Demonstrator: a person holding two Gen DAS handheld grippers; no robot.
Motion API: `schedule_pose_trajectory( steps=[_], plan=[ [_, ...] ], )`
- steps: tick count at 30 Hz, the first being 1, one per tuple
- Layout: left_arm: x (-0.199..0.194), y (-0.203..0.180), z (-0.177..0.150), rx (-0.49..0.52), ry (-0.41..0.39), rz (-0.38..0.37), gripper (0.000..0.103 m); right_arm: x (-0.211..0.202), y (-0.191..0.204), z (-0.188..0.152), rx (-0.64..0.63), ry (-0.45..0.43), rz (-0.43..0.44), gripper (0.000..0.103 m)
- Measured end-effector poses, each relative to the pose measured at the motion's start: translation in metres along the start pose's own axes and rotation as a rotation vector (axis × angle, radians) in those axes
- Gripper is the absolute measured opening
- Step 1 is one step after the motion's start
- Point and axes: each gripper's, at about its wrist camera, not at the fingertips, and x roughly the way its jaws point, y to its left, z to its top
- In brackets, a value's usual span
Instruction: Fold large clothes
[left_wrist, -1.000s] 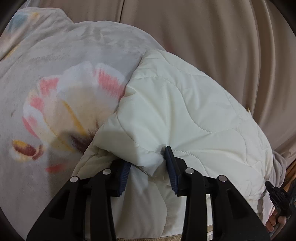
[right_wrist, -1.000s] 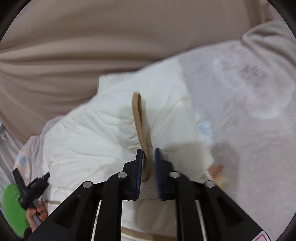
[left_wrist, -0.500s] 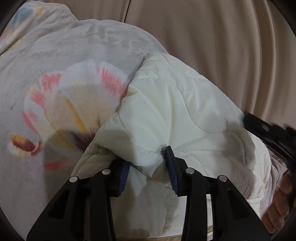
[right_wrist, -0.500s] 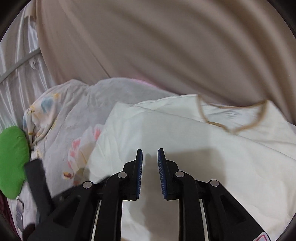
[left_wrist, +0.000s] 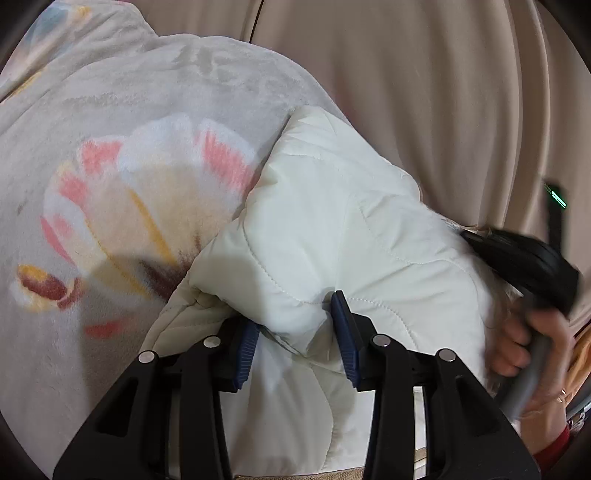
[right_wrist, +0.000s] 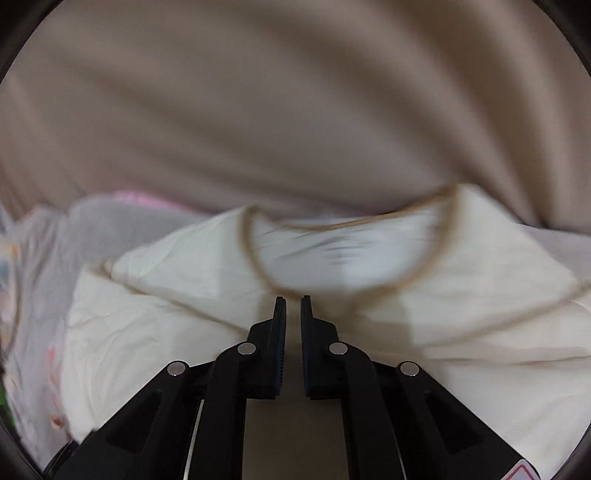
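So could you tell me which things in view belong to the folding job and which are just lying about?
Part of the job:
- cream quilted jacket
- left gripper, clamped on a fold of it
- right gripper, nearly shut, nothing between its pads

Just lying about:
- floral blanket
- beige curtain

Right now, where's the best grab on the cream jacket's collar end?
The tan-bound neckline of the cream jacket, at its near curve, approached straight ahead as the right wrist view looks: the binding is a thin edge, lying open on top, uncovered.
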Motion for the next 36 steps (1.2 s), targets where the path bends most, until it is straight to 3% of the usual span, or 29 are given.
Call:
schedule_pose_trajectory(
  steps=[3,5,7,11,14,15,16,18,21,23,25,26,27,32,34,36],
  plan=[
    [0.0,0.001,0.0,0.0,0.001,0.0,0.038,-0.07,-0.066,-0.019,0.058,-0.09,0.014,0.026],
    [0.0,0.001,0.001,0.001,0.001,0.001,0.038,-0.109,-0.1,-0.043,0.068,-0.108,0.01,0.054],
    [0.002,0.002,0.002,0.004,0.001,0.004,0.038,-0.134,-0.128,-0.072,0.074,-0.096,0.019,0.061],
    [0.002,0.002,0.001,0.004,0.001,0.004,0.038,-0.142,-0.159,-0.119,0.063,-0.01,-0.018,0.062],
    [0.004,-0.002,0.004,0.014,0.01,0.019,0.038,-0.131,-0.167,-0.131,0.105,0.04,0.029,0.059],
    [0.004,-0.005,0.005,0.026,0.014,0.031,0.038,-0.127,-0.166,-0.129,0.122,0.051,0.056,0.051],
    [0.003,-0.007,0.006,0.044,0.018,0.046,0.037,-0.127,-0.166,-0.126,0.137,0.056,0.082,0.019],
    [-0.002,-0.013,0.011,0.076,0.018,0.085,0.032,-0.144,-0.161,-0.114,0.161,-0.015,0.131,0.014],
    [-0.016,-0.012,0.019,0.076,0.02,0.075,0.029,-0.186,-0.155,-0.108,0.167,-0.165,0.213,0.006],
    [-0.011,-0.008,0.021,0.08,0.052,0.073,0.029,-0.186,-0.167,-0.113,0.159,-0.18,0.189,0.005],
    [0.002,-0.009,0.017,0.125,0.076,0.12,0.03,-0.136,-0.183,-0.124,0.181,-0.025,0.081,0.004],
    [0.006,-0.011,0.015,0.14,0.078,0.135,0.031,-0.104,-0.194,-0.137,0.214,0.077,0.079,0.003],
    [0.007,-0.014,0.015,0.156,0.072,0.154,0.031,-0.093,-0.201,-0.146,0.243,0.087,0.101,0.003],
    [-0.015,-0.006,0.02,0.15,0.092,0.119,0.031,-0.137,-0.2,-0.148,0.254,0.031,0.09,0.009],
    [-0.041,0.004,0.019,0.166,0.088,0.101,0.042,-0.167,-0.201,-0.16,0.219,0.02,0.071,0.016],
    [-0.071,0.019,0.012,0.18,0.097,0.093,0.064,-0.204,-0.203,-0.18,0.164,0.024,0.064,0.027]
  ],
)
